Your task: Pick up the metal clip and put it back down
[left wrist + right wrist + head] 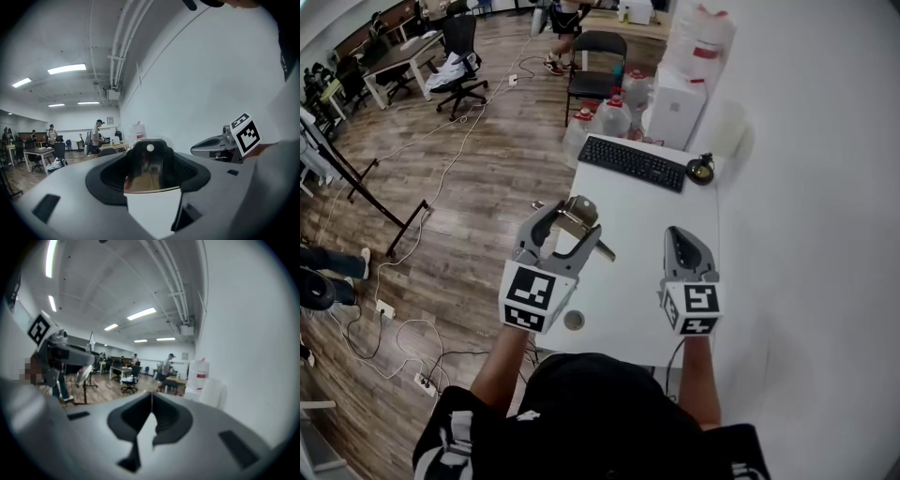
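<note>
Left gripper [577, 223] jaws pinching metal clip [150, 165]; right gripper [679, 236] jaws pressed together, empty.

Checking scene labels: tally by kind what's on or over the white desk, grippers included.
Black computer keyboard: 1
Shiny metal clip: 1
Small dark round object beside the keyboard: 1
Small grey round disc: 1
Handheld grippers: 2 (left gripper shut on the clip, right gripper shut, empty)
Total: 6
</note>
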Motion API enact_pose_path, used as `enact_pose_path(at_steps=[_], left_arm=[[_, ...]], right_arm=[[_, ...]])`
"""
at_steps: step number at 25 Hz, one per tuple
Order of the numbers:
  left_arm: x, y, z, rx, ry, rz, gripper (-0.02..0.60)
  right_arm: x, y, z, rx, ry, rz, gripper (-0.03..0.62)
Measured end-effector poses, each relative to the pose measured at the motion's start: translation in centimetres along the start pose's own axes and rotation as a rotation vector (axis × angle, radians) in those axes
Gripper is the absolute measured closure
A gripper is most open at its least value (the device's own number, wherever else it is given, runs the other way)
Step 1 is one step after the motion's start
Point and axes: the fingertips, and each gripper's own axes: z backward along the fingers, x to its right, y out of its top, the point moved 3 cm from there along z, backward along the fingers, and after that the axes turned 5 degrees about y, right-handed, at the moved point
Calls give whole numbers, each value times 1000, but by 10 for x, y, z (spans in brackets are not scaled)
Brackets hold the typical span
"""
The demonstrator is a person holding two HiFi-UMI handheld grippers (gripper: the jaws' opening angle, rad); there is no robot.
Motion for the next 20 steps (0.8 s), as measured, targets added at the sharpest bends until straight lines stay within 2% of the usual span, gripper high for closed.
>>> enact_pose_path(at_steps=[6,20], left_arm=[[0,-9,-2,-27,-13,6,278],[15,-59,-18,-170,-72,34,278]], right_arm=[[-2,-1,-2,-10,-2,-9,559],[-2,-28,-7,-93,-9,-26,559]])
